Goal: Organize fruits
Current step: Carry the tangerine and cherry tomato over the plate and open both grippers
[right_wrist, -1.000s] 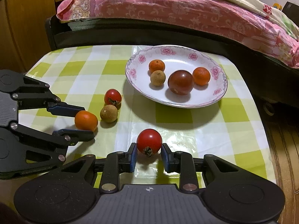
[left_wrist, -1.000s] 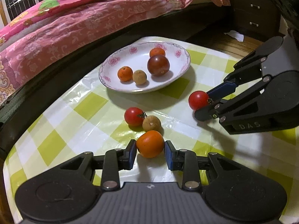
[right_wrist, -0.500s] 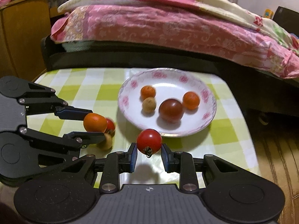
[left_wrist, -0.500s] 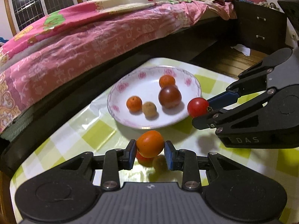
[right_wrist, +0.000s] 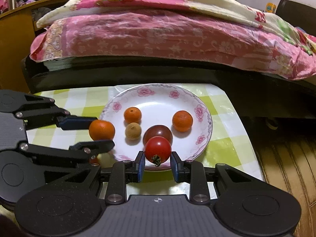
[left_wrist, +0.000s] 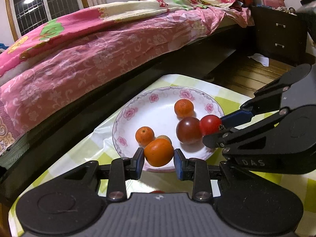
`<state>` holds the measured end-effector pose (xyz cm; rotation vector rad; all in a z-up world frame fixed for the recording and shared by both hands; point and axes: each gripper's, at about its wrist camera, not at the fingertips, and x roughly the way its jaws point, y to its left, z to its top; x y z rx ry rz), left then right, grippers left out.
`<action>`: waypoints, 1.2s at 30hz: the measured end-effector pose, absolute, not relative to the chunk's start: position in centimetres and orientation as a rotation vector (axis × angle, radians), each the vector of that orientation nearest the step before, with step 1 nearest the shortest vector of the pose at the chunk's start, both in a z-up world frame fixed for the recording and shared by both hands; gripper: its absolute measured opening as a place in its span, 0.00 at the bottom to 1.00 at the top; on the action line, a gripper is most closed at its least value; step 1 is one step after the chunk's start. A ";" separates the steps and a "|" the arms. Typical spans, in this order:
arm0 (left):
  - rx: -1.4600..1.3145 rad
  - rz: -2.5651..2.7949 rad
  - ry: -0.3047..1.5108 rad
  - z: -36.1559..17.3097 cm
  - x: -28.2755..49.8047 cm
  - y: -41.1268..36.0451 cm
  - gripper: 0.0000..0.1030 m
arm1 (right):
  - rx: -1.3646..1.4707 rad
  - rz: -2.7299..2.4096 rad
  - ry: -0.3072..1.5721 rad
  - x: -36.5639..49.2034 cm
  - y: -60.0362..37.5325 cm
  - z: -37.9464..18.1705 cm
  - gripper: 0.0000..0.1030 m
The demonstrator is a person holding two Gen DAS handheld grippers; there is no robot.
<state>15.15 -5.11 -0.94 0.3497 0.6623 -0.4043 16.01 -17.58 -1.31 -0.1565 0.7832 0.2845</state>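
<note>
A green-and-white checked cloth under clear plastic is covering the table, which is standing right against a dark bed frame piled with a pink floral quilt; a dark drawer cabinet is sitting across the wooden floor. The flowered plate is carrying two small oranges, a dark tomato and a brown longan. The left gripper is clamping an orange over the plate's near rim, and the right gripper is pinching a red tomato just in front of the dark one. A second ago both fruits were resting on the cloth; now they are hanging lifted over the plate, leaving one tomato and one longan behind on the cloth.
</note>
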 end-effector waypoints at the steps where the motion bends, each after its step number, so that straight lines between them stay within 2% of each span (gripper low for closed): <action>1: 0.350 -0.404 0.662 -1.0 15.3 -5.2 0.38 | -0.155 0.284 0.788 16.2 -17.6 -1.5 0.23; 26: 0.371 -0.408 0.705 -3.1 17.8 -5.6 0.39 | -0.123 0.265 0.800 18.9 -17.8 -3.1 0.23; 32: 0.369 -0.412 0.696 -2.8 17.6 -5.5 0.46 | -0.112 0.263 0.779 18.7 -17.9 -2.8 0.26; 36: 0.362 -0.406 0.679 -2.1 17.3 -5.1 0.47 | -0.104 0.261 0.771 18.8 -18.0 -2.7 0.29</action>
